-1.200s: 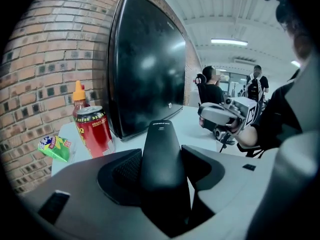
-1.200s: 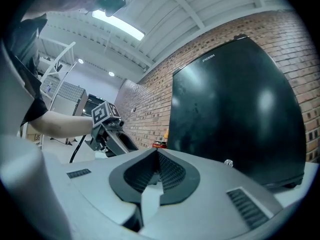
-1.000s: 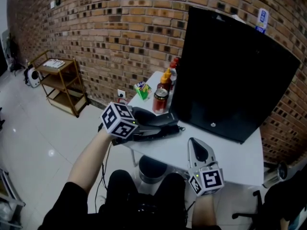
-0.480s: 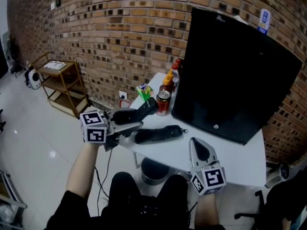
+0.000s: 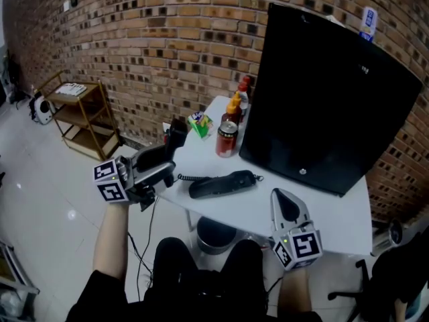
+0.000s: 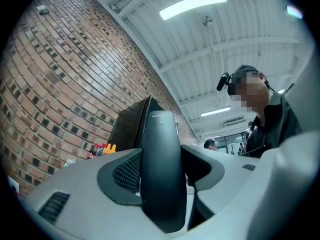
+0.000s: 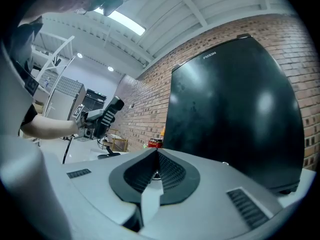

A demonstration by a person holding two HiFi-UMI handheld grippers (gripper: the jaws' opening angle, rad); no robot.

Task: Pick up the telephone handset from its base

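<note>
Black plastic telephone handset [image 5: 169, 147] is off its base now. A moment ago it lay on the long black telephone base [image 5: 224, 183] on the white counter [image 5: 322, 210]. Now the left gripper [image 5: 159, 165] has carried it up and out past the counter's left edge, tipped upward. Its jaws pinch the handset across its middle. A curly black cord [image 5: 191, 177] lies beside the base. The right gripper [image 5: 281, 196] has stayed put at the near edge, jaws pressed together, holding nothing. I think the pick-up is about done.

The left tongs [image 6: 162, 176] clamp the black handset [image 6: 159, 139], upright between their jaws. Behind rise a brick wall [image 6: 60, 84] and black cabinet [image 6: 128, 129].
</note>
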